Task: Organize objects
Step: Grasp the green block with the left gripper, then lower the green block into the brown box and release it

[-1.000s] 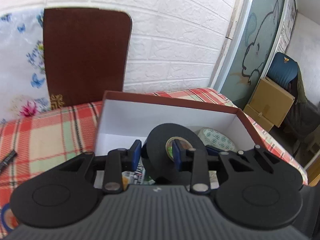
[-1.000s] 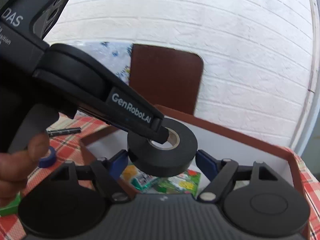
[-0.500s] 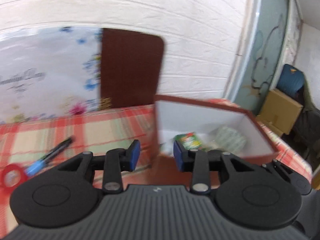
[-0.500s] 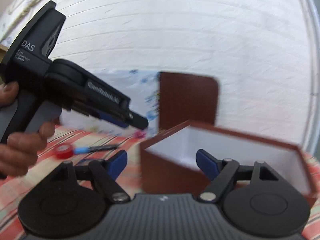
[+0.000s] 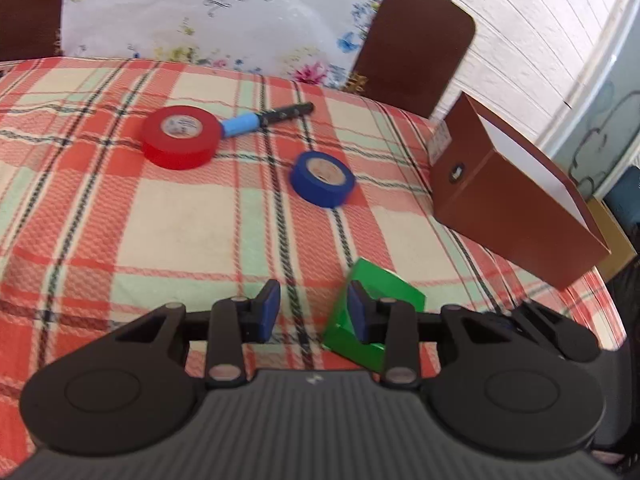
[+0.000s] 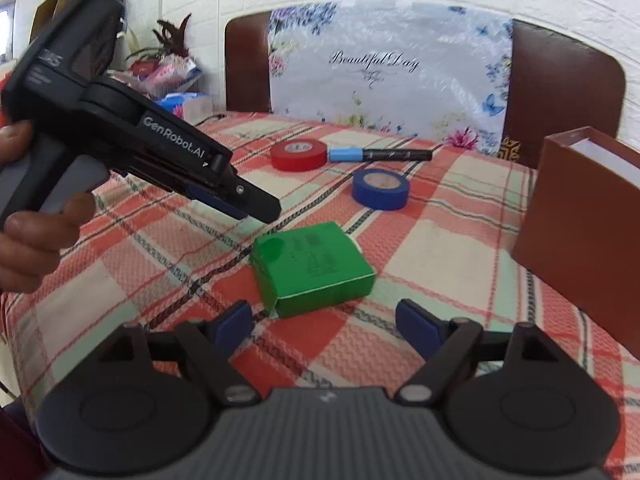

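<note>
A green box (image 6: 314,266) lies on the plaid tablecloth; in the left wrist view it (image 5: 378,284) sits just behind the right finger. A red tape roll (image 5: 182,136), a blue tape roll (image 5: 322,178) and a blue-capped marker (image 5: 266,120) lie farther back. The brown box (image 5: 516,204) with a white inside stands at the right. My left gripper (image 5: 314,312) is open and empty, hovering above the cloth left of the green box. My right gripper (image 6: 326,326) is open and empty, just in front of the green box.
Two brown chair backs (image 6: 560,92) and a floral "Beautiful Day" bag (image 6: 384,72) stand behind the table. The table edge falls off at the left (image 6: 12,308). Cardboard boxes (image 5: 612,236) sit beyond the brown box.
My left gripper let the black tape roll go in the brown box, then swung left and down over the table. My right gripper also turned from the box toward the green box.
</note>
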{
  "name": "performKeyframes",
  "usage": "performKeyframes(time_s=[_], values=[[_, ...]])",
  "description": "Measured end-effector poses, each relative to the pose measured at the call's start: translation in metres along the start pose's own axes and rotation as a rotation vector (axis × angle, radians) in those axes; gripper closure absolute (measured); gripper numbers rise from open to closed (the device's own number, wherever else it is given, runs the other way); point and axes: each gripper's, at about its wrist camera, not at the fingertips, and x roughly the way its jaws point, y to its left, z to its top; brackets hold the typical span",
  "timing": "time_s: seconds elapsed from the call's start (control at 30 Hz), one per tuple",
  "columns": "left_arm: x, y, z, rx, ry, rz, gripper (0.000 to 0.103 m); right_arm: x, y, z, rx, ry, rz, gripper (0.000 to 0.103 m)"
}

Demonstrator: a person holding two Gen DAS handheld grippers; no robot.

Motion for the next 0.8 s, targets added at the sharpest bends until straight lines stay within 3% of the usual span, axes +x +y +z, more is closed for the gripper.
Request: performKeyframes(time_s=[0.2, 0.27, 0.4, 0.57, 0.8], values=[[0.024, -0.012, -0.004, -0.014, 0.058, -0.087, 0.061, 0.021, -0.003, 0.014, 0.02, 0.039, 0.011, 0.02], [0.023, -0.015, -0.005, -0.014, 0.056, -0.081, 0.061, 0.023, -0.007, 0.016, 0.035, 0.043, 0.048, 0.032], [0.011, -0.02, 0.003, -0.046, 0.057, -0.11, 0.064, 0.01, -0.001, 0.014, 0.0, 0.011, 0.014, 0.034], [0.003, -0.073, 0.049, 0.08, -0.031, -0.176, 0.064, -0.029, -0.009, 0.027, -0.075, -0.147, -0.147, 0.034], [0.04, -0.172, 0.108, 0.256, -0.131, -0.253, 0.064, -0.065, -0.09, 0.052, 0.008, -0.259, -0.36, 0.034]])
